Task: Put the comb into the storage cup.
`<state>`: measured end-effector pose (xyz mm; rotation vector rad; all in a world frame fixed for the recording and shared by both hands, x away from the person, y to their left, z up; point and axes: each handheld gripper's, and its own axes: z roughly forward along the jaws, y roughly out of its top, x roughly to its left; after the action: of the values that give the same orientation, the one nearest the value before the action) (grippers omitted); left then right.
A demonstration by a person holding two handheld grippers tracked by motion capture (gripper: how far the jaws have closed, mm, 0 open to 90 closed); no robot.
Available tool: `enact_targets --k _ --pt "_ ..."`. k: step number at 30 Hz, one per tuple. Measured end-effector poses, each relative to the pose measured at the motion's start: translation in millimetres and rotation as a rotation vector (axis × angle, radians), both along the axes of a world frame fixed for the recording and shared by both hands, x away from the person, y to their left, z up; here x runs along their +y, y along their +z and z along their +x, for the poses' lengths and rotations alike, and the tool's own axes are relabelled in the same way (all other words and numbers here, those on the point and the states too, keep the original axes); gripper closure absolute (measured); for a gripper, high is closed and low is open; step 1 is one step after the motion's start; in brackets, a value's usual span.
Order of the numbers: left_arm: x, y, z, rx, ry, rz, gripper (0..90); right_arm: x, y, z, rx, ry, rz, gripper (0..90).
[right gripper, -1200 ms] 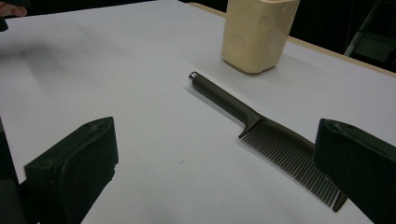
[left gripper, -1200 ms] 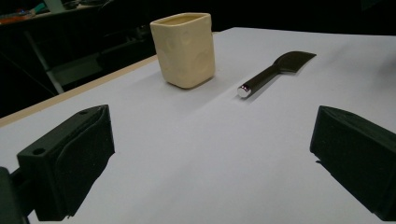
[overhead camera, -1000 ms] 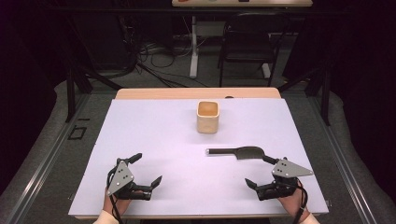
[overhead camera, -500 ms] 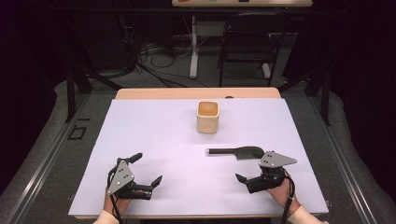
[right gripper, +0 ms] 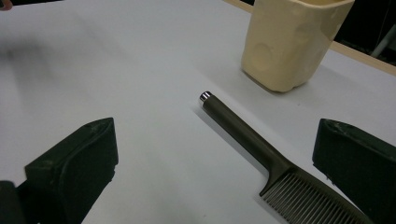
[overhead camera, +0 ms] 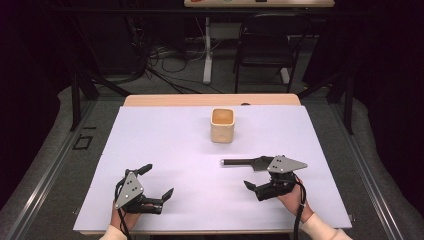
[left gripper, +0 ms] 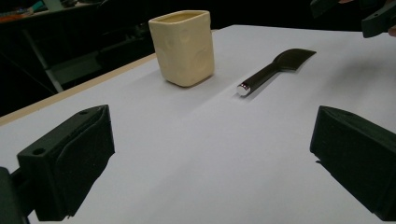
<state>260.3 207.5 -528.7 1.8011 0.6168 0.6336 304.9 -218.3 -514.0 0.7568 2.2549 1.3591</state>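
A dark comb [overhead camera: 245, 162] with a round, silver-tipped handle lies flat on the white table cover, right of centre. A cream square cup [overhead camera: 222, 125] stands upright behind it. My right gripper [overhead camera: 257, 175] is open just in front of the comb's toothed end, its grey plate over that end. In the right gripper view the comb [right gripper: 252, 140] runs between my spread jaws, with the cup [right gripper: 292, 42] beyond. My left gripper [overhead camera: 156, 180] is open and holds nothing at the front left. From there the cup [left gripper: 183, 46] and comb [left gripper: 273, 70] lie ahead.
The white cover [overhead camera: 165, 140] spans nearly the whole table, with a wooden strip [overhead camera: 210, 100] bare along the far edge. A chair [overhead camera: 265, 45] and cables [overhead camera: 165, 65] are on the floor beyond the table. Part of the right gripper [left gripper: 373, 18] shows at the left gripper view's upper right.
My right gripper has moved left and forward to the comb's toothed end. The left gripper, cup and comb have stayed put.
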Motion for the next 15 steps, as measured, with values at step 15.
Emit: enact_targets --k 15 --pt "0.6 0.3 0.0 0.000 0.009 0.001 0.0 11.8 1.7 15.9 -0.001 0.002 0.006 0.2"
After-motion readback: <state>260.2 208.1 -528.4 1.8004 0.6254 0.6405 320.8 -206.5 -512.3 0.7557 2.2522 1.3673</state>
